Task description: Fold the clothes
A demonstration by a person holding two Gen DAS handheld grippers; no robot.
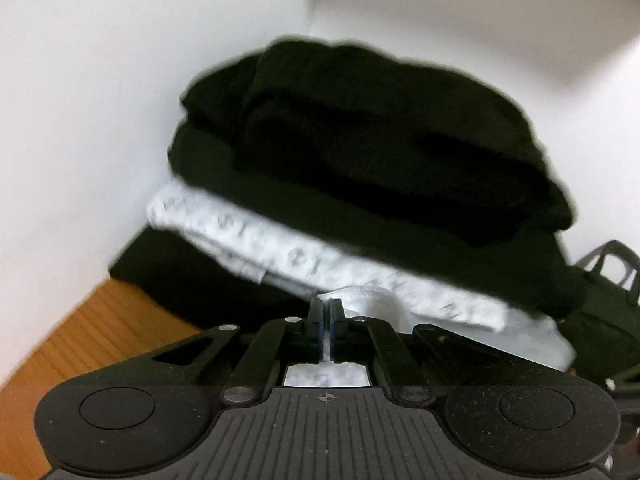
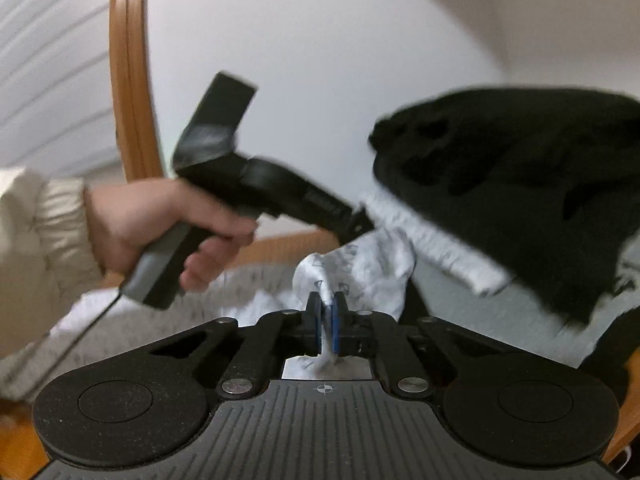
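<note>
left gripper (image 1: 326,306): your jaws are pinched together on the white patterned garment (image 1: 360,276)
right gripper (image 2: 327,300): clamped on its crumpled edge
black clothes (image 1: 360,140): stacked on top

Two tongs (image 1: 325,312) (image 2: 327,308), one stack of folded clothes (image 1: 360,168)

A black garment (image 1: 360,140) lies atop white cloth (image 1: 304,256) patterned with grey marks, above the orange-brown wooden counter (image 1: 80,332).
</note>
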